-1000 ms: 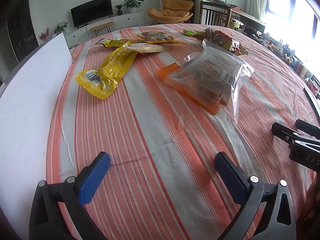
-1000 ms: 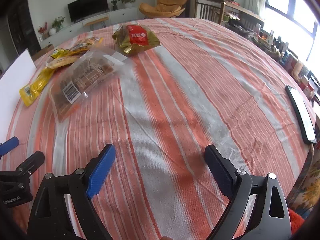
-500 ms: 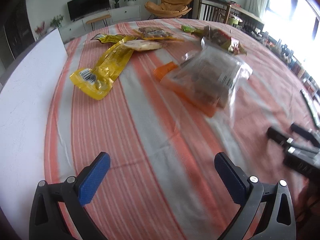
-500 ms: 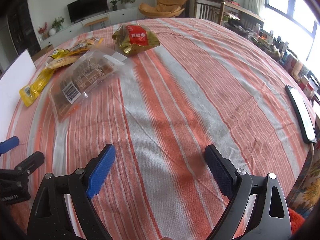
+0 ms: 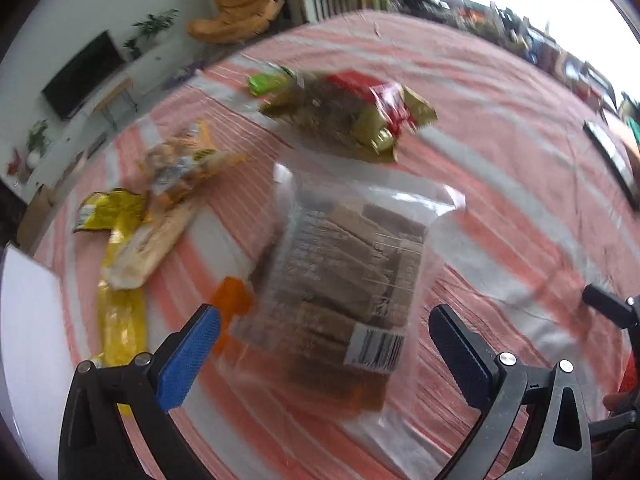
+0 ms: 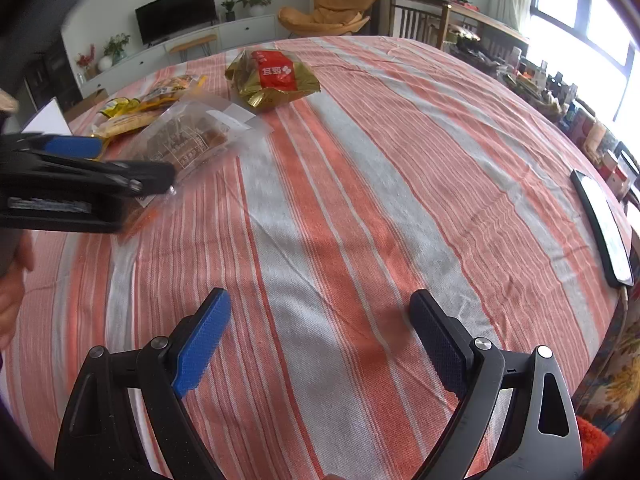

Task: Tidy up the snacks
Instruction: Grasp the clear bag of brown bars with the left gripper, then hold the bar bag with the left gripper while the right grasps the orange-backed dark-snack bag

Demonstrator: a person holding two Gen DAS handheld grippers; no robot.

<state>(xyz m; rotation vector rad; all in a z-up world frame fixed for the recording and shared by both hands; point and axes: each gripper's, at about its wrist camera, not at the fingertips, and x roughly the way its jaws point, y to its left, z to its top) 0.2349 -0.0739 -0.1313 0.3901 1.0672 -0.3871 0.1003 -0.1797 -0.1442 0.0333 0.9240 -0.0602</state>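
Snacks lay scattered on the striped counter point(image 6: 360, 184): a clear bag of brown bars point(image 5: 344, 280) sat in front of the left gripper point(image 5: 320, 354), whose fingers were spread wide and held nothing, with an orange packet point(image 5: 230, 304) partly under the bag. Yellow packets point(image 5: 120, 240) lay to its left and a red-and-gold bag point(image 6: 274, 78) farther back. The right gripper point(image 6: 320, 334) hovered over bare cloth, its fingers equally wide apart and empty.

Daylight floods in from the windows point(image 6: 576, 12), blown out white. The left wrist view smears with motion blur; the right stays sharp, its edges bowed and dark beyond the tablecloth point(image 6: 360, 200).
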